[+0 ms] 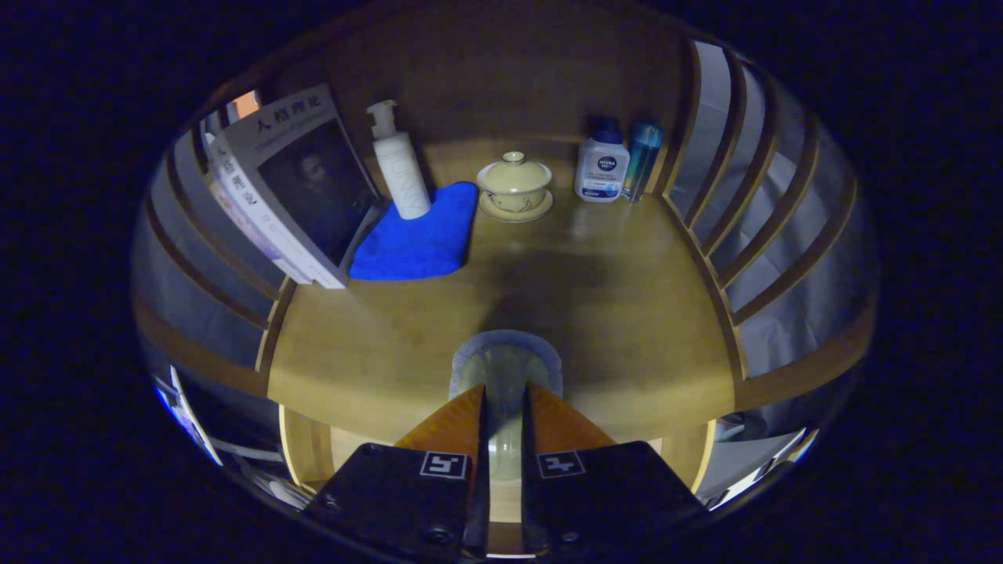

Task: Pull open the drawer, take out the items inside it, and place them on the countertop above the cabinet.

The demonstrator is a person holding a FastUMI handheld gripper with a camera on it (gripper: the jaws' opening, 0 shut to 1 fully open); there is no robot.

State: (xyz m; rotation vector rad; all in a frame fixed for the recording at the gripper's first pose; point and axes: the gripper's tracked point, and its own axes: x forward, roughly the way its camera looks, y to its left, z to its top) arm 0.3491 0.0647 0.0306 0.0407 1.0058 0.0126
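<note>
2 fingers of the gripper [503, 395] pinch a pale cup [506, 365] at the near edge of the countertop [627, 313].

The jaws stand nearly closed, a narrow gap between them taken up by the cup's wall; the gripper reaches forward and down over the front edge. At the back stand a white bottle [602, 166] marked NIVEA beside a teal bottle [642, 160], a lidded bowl [515, 185] on its saucer, a pump bottle [400, 164] on a blue cloth [419, 235], and leaning books [286, 188] with Chinese titles.
</note>
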